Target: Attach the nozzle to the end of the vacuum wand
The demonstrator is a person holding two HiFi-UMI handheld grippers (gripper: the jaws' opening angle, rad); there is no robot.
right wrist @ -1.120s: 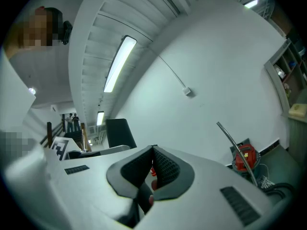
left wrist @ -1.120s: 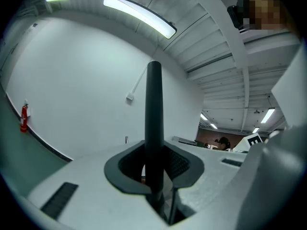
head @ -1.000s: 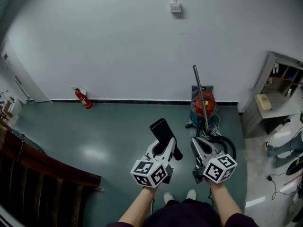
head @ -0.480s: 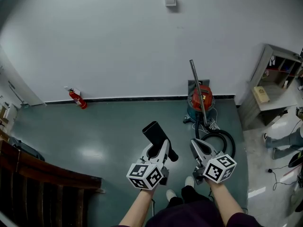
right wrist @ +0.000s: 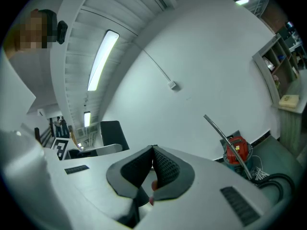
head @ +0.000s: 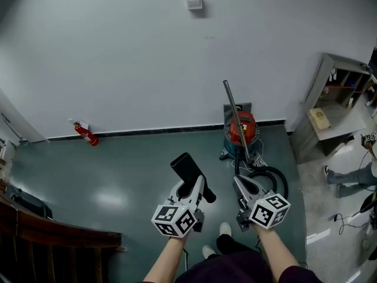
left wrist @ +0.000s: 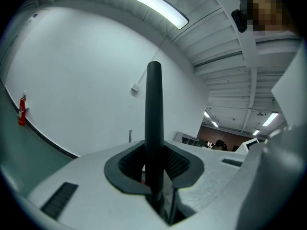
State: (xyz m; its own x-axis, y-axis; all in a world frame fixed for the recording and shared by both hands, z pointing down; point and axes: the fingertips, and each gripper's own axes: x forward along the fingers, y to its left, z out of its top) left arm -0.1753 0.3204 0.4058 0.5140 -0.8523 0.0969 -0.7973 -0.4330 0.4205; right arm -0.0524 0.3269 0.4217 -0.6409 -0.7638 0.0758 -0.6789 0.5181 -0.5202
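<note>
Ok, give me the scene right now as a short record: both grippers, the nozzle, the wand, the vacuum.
left gripper: shut on the nozzle
right gripper: jaws together, nothing between them
nozzle: black, held low on its body, wide end pointing up and away from the person
wand: metal tube rising at a tilt from the vacuum, upper end bare
vacuum: red canister on the floor by the wall, black hose looped in front
nozzle to wand: apart, not yet attached

Left hand-held gripper (head: 189, 188) holds the black nozzle (head: 184, 165) — wand (head: 234, 111) slants up from red vacuum (head: 250, 128).
</note>
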